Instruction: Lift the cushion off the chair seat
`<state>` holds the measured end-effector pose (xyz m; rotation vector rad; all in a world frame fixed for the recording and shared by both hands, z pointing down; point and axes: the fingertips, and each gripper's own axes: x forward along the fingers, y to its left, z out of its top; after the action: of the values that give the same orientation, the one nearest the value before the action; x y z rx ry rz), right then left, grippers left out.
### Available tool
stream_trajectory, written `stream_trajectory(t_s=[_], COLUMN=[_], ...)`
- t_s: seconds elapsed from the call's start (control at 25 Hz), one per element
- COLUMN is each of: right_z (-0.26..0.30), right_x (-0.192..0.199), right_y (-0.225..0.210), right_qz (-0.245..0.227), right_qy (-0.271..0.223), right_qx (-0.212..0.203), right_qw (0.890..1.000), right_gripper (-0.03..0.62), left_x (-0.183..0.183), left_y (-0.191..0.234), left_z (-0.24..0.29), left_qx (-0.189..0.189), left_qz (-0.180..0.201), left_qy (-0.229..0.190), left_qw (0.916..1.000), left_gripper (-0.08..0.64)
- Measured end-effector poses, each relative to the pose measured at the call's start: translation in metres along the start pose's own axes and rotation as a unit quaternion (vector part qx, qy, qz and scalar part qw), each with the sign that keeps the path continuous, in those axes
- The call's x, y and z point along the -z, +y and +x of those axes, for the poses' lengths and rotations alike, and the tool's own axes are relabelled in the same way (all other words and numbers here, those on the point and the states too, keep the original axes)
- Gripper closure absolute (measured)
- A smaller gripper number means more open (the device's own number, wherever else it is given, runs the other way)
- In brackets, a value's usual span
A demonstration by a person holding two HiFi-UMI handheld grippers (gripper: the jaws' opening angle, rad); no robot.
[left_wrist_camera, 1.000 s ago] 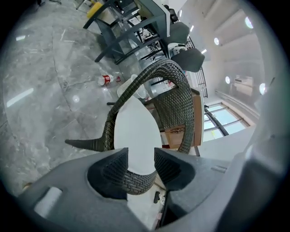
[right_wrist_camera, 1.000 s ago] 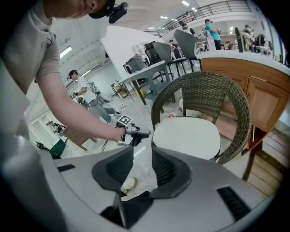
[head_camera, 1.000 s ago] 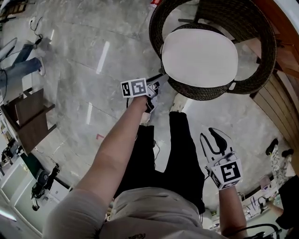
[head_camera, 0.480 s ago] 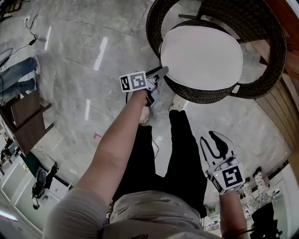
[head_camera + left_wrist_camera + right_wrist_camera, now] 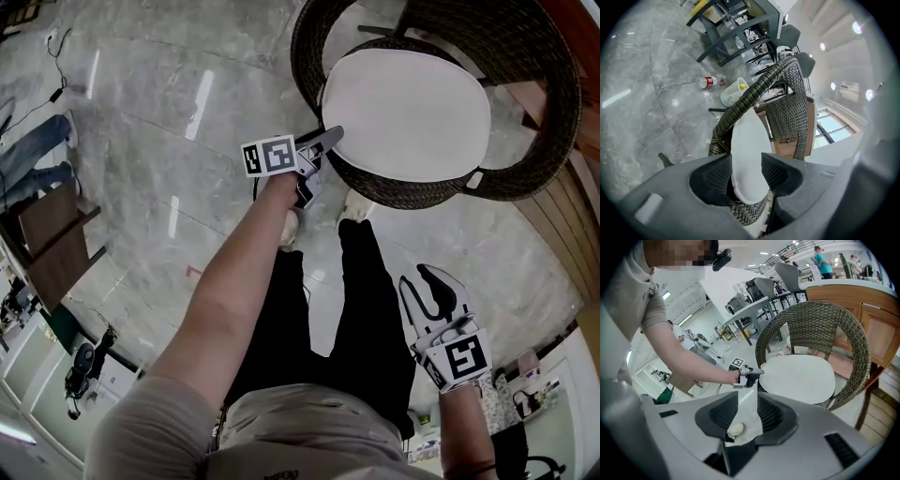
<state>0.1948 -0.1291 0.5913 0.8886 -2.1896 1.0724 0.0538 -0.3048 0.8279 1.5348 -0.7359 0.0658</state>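
A round white cushion (image 5: 405, 112) lies flat on the seat of a dark wicker chair (image 5: 441, 192). My left gripper (image 5: 328, 139) has reached the cushion's near left edge. In the left gripper view the cushion (image 5: 747, 140) rim sits between the wide-open jaws of the left gripper (image 5: 746, 159), above the woven seat edge (image 5: 745, 211). My right gripper (image 5: 431, 286) hangs low beside the person's right leg, well short of the chair, open and empty. The right gripper view looks past the right gripper (image 5: 747, 394) toward the cushion (image 5: 797, 378) and the chair (image 5: 811, 324).
The person's black-trousered legs (image 5: 356, 281) stand just in front of the chair. A wooden counter (image 5: 572, 216) runs along the right. A bottle (image 5: 708, 82) and a white basket (image 5: 733, 92) lie on the marble floor beyond the chair. Dark furniture (image 5: 56, 244) stands at left.
My left gripper has moved forward from just short of the chair until its tips overlap the cushion's edge. The right gripper has sunk slightly.
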Motion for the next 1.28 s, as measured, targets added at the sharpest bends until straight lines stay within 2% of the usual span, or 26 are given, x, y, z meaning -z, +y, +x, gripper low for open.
stream_trajectory(t_s=[0.24,0.52,0.64,0.76,0.84,0.92,1.28], right_z=[0.001,0.001,-0.001,-0.002,-0.003,-0.004,-0.012], right_x=[0.002,0.008,0.010,0.012,0.012,0.013,0.020], right_y=[-0.002,-0.007,-0.010,-0.013,-0.014,-0.015,-0.021], right_qz=[0.007,0.015,0.018,0.019,0.020,0.021,0.031], right_qy=[-0.001,0.000,-0.001,-0.002,-0.002,-0.003,-0.010], right_qx=[-0.001,0.001,0.003,0.005,0.006,0.007,0.015], right_qw=[1.000,1.000,1.000,1.000,1.000,1.000,0.999], right_gripper=[0.457,0.459,0.460,0.460,0.462,0.463,0.465], left_x=[-0.004,0.004,0.005,0.007,0.004,0.003,0.005], left_y=[-0.004,-0.015,-0.027,-0.047,-0.059,-0.063,-0.060], left_z=[0.005,0.018,0.026,0.044,0.057,0.066,0.069], left_qx=[0.024,0.059,0.086,0.109,0.118,0.118,0.113], left_qz=[-0.021,-0.033,-0.046,-0.039,-0.037,-0.036,-0.038], left_qy=[-0.005,0.019,0.016,0.023,0.018,0.017,0.021], left_qw=[0.9995,0.9975,0.9951,0.9930,0.9921,0.9923,0.9926], left_gripper=[0.371,0.373,0.374,0.379,0.419,0.450,0.477])
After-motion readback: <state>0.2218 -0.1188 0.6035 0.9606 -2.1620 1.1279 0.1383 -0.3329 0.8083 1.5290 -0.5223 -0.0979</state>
